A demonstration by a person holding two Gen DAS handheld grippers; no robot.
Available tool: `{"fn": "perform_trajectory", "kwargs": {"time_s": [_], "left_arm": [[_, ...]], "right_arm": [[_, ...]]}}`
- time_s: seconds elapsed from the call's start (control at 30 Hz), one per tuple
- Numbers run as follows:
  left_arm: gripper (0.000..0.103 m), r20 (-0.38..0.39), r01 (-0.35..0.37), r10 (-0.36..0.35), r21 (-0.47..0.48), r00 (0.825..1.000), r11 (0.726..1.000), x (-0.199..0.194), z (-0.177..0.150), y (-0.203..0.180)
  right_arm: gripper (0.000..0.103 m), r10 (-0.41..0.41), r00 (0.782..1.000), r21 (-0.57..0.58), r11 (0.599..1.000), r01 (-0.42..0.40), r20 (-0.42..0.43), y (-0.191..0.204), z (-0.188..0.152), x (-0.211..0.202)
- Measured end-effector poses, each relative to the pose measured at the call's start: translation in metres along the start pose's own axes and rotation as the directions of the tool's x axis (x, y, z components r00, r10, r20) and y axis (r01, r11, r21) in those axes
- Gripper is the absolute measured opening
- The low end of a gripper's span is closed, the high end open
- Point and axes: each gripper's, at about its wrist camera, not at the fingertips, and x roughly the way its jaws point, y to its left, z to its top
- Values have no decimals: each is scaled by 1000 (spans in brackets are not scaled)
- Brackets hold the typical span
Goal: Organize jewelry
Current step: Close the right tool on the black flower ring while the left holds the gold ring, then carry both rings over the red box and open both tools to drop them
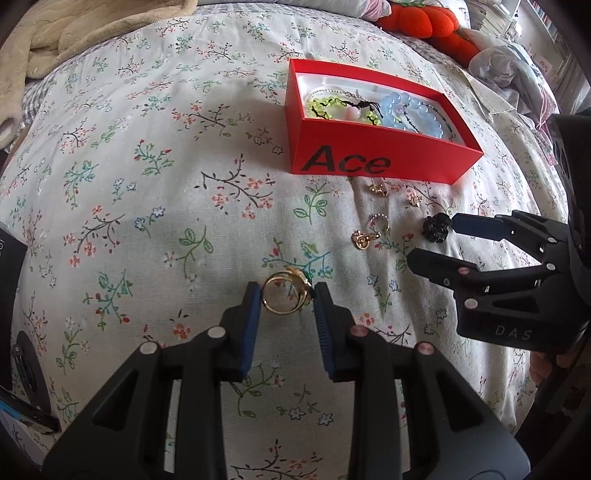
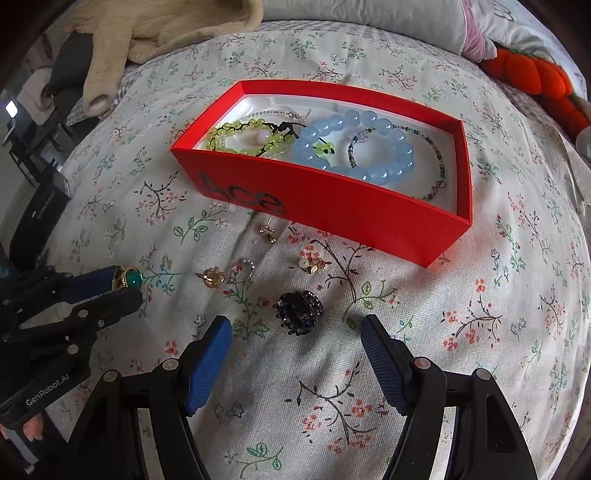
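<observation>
A red "Ace" box [image 1: 369, 164] [image 2: 332, 206] on the floral bedspread holds green, blue and thin beaded bracelets [image 2: 354, 147]. My left gripper [image 1: 286, 297] is shut on a gold ring with a green stone [image 1: 286, 295] [image 2: 127, 277], its pads touching both sides. My right gripper [image 2: 295, 332] [image 1: 432, 240] is open, with a small black hair claw [image 2: 300, 312] [image 1: 437, 228] lying just ahead between its fingers. Several small gold earrings and rings [image 2: 242, 271] [image 1: 373, 230] lie on the cloth in front of the box.
A cream blanket [image 2: 147, 33] lies at the back left. An orange plush toy [image 2: 535, 77] sits at the back right. A dark device [image 2: 37, 210] lies at the bed's left edge.
</observation>
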Motion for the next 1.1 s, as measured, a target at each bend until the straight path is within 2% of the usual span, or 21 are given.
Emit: {"fn": "perform_trajectory", "kwargs": {"time_s": [0.1, 0.17, 0.4, 0.47, 0.9, 1.1], "left_arm": [[31, 1, 1, -1, -6, 1000, 1000, -1, 1, 2], [31, 2, 0, 0, -8, 1000, 1000, -2, 1, 3], [31, 3, -1, 1, -11, 1000, 1000, -2, 1, 2], [31, 4, 0, 0, -11, 1000, 1000, -2, 1, 2], [31, 25, 13, -12, -29, 1000, 1000, -8, 6, 1], [31, 53, 28, -26, -40, 998, 999, -15, 14, 1]], "right_arm": [[68, -11, 1000, -1, 1000, 11, 11, -1, 2, 1], [57, -15, 1000, 0, 1000, 15, 17, -2, 3, 1], [37, 3, 999, 7, 1000, -3, 32, -6, 7, -2], [26, 15, 999, 5, 1000, -15, 33, -6, 8, -2], [25, 77, 997, 20, 997, -77, 24, -5, 7, -12], [25, 103, 993, 52, 993, -106, 51, -15, 7, -27]]}}
